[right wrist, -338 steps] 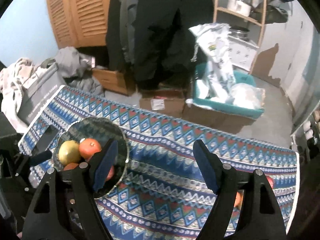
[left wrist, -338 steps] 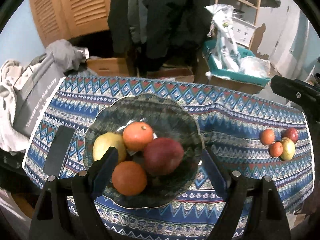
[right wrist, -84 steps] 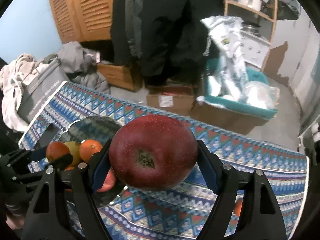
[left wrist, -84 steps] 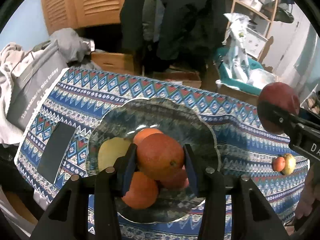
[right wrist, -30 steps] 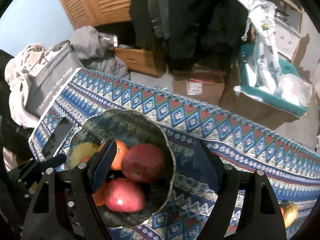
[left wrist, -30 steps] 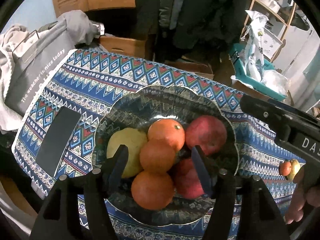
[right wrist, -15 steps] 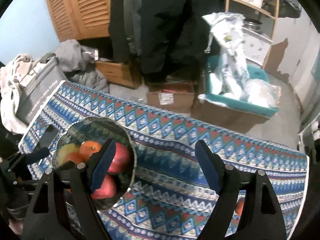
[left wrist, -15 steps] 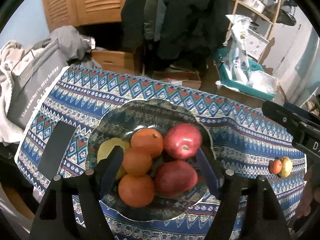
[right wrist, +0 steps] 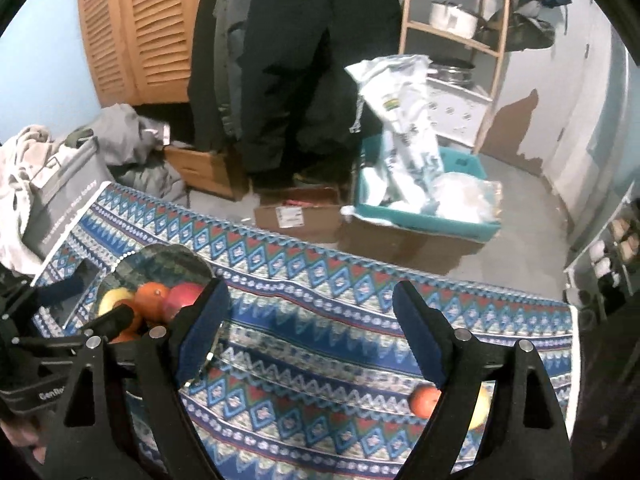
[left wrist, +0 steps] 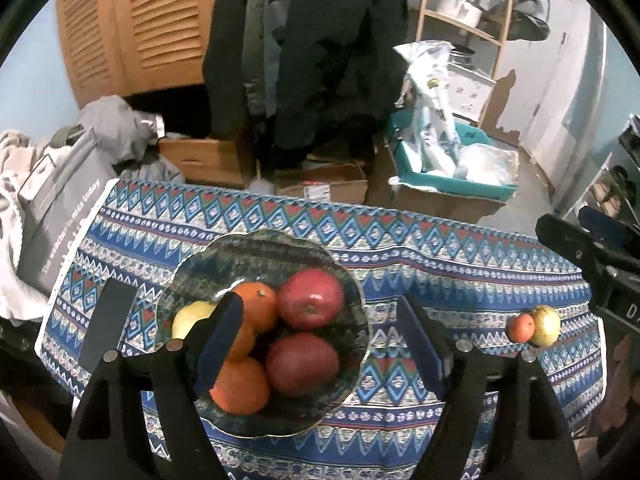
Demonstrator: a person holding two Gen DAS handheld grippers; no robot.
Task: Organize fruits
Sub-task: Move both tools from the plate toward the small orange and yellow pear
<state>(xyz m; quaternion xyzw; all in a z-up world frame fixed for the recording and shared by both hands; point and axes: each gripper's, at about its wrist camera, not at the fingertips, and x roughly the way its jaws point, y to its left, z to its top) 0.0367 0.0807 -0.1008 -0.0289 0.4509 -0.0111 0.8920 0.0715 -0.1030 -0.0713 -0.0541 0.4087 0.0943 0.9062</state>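
A dark glass bowl (left wrist: pixel 340 276) on the patterned tablecloth holds two red apples (left wrist: pixel 310 304), several oranges (left wrist: pixel 256 306) and a yellow fruit (left wrist: pixel 190 318). My left gripper (left wrist: pixel 320 332) is open and empty above the bowl's near side. A small orange (left wrist: pixel 521 328) and a yellow apple (left wrist: pixel 545 325) lie together at the cloth's right end. My right gripper (right wrist: pixel 310 320) is open and empty above the cloth's middle; the small orange (right wrist: pixel 424 400) and yellow apple (right wrist: pixel 482 408) sit behind its right finger. The bowl (right wrist: pixel 168 258) shows at its left.
A dark flat phone-like slab (left wrist: pixel 106 328) lies left of the bowl. A grey bag (left wrist: pixel 52 208) stands off the table's left end. Cardboard boxes (left wrist: pixel 320 188) and a teal bin (left wrist: pixel 452 184) sit on the floor beyond the far edge.
Since 2.8 s ago both grippers have let their fruit go into the bowl: the orange and the red apple lie there. Both have pulled back, the right one moving right.
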